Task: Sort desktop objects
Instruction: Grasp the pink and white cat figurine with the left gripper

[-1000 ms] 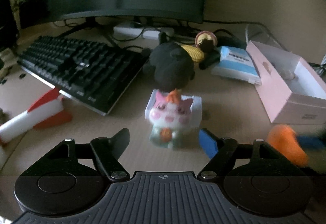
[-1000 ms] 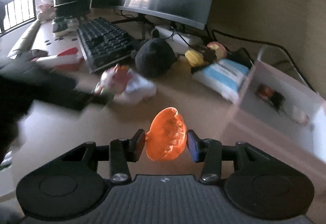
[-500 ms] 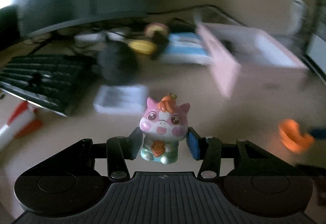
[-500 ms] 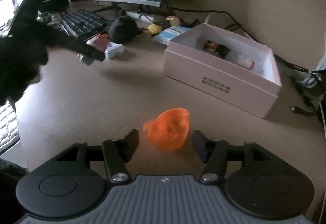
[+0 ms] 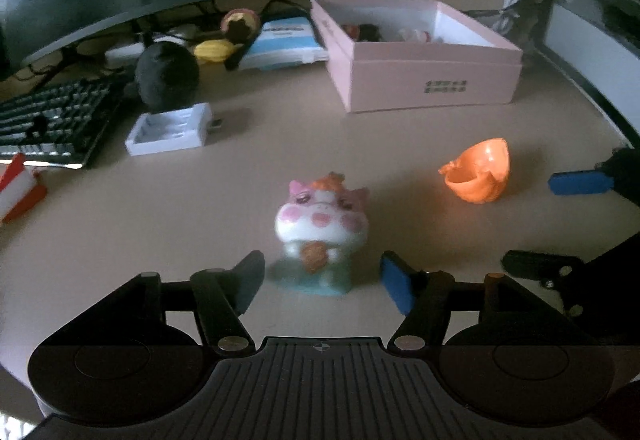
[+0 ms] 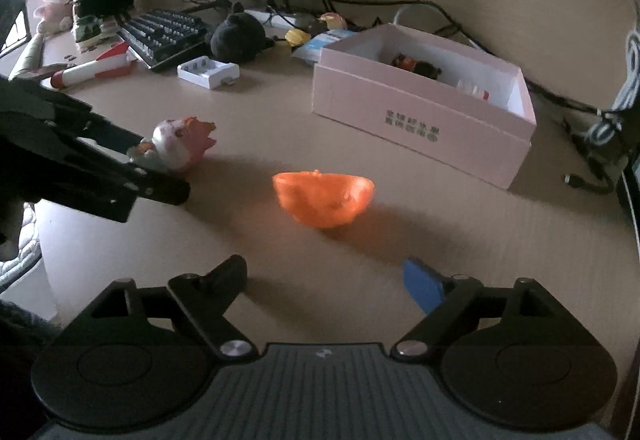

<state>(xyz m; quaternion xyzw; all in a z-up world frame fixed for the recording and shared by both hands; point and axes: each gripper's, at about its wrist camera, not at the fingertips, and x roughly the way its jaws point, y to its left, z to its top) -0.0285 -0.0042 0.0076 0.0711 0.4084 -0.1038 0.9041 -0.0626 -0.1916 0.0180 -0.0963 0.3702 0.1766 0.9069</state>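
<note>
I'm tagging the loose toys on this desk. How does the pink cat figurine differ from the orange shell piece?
The pink cat figurine is a solid, many-coloured character; the orange shell piece is one colour and hollow. The figurine stands upright on its base, while the shell lies tipped on its side. The figurine sits between the open left gripper fingers; the shell lies ahead of the open right gripper. Both rest free on the desk.

left hand-held gripper (image 5: 322,280): jaws apart | pig figurine (image 5: 320,230): upright between them, untouched | orange shell (image 5: 478,172): right

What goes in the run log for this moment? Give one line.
left gripper: open, straddling toy pig standing on desk | right gripper: open, empty | orange shell: on desk, free | pink box: open
</note>
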